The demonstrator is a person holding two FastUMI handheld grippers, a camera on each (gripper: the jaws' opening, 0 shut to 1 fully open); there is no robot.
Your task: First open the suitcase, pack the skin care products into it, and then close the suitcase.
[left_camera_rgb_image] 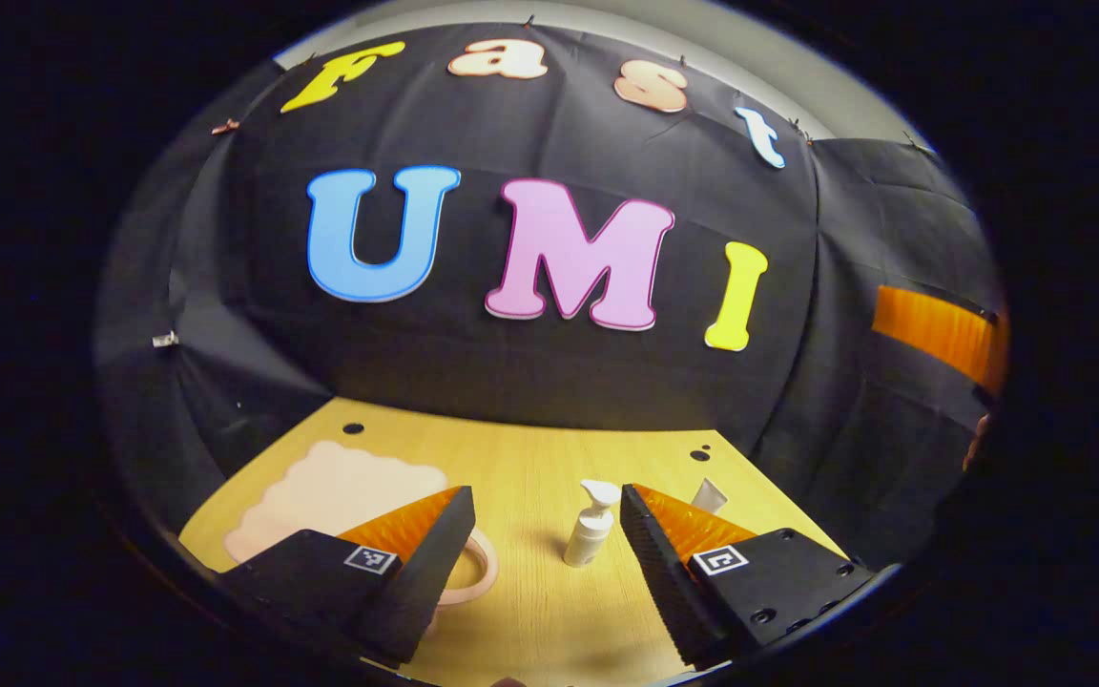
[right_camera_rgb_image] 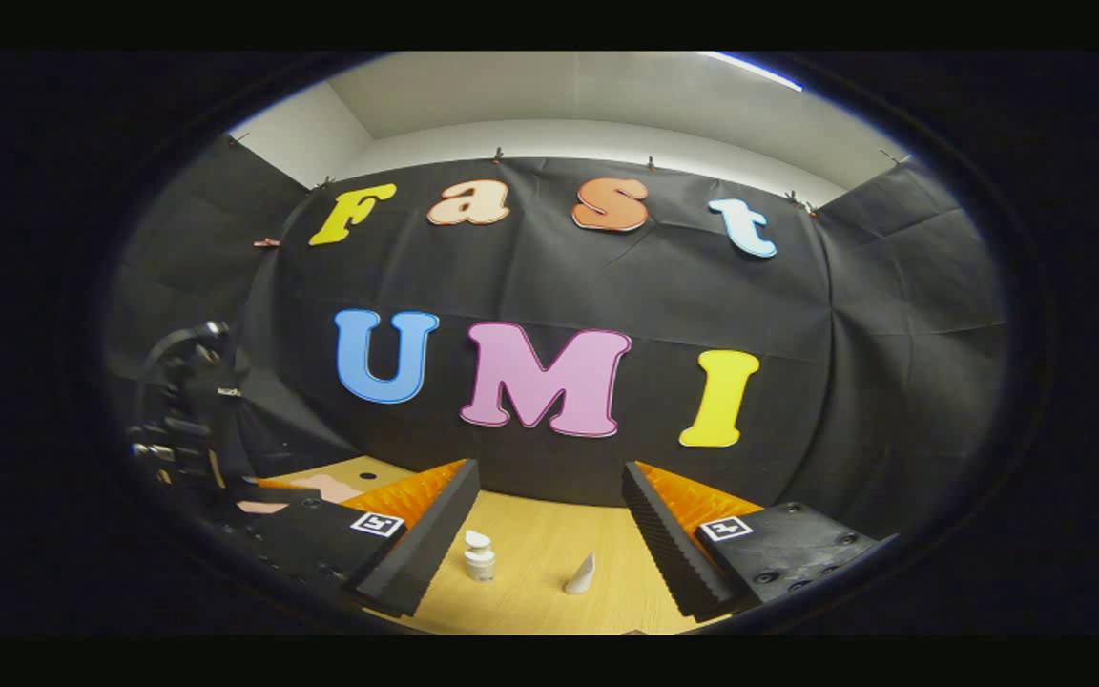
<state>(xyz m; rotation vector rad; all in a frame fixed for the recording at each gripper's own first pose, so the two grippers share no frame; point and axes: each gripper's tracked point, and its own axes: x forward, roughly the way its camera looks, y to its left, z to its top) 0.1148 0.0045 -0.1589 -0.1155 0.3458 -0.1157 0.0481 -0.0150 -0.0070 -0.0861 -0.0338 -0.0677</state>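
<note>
A pale pink suitcase (left_camera_rgb_image: 330,491) with a wavy edge lies flat on the left of the wooden table (left_camera_rgb_image: 549,458), and a pink loop (left_camera_rgb_image: 478,572) shows at its near corner. A white pump bottle (left_camera_rgb_image: 590,534) stands upright mid-table, between the fingers of my open left gripper (left_camera_rgb_image: 545,572), which hovers short of it. A white tube (left_camera_rgb_image: 710,494) peeks out behind the right finger. In the right gripper view, the pump bottle (right_camera_rgb_image: 479,555) and the tube (right_camera_rgb_image: 581,574) stand ahead of my open right gripper (right_camera_rgb_image: 549,553), with nothing held. The suitcase (right_camera_rgb_image: 321,489) shows partly at the left.
The black cloth wall closes off the back and both sides of the table. Small dark holes (left_camera_rgb_image: 353,428) mark the tabletop near its far edge. The other hand-held gripper (right_camera_rgb_image: 187,420) shows at the far left of the right gripper view.
</note>
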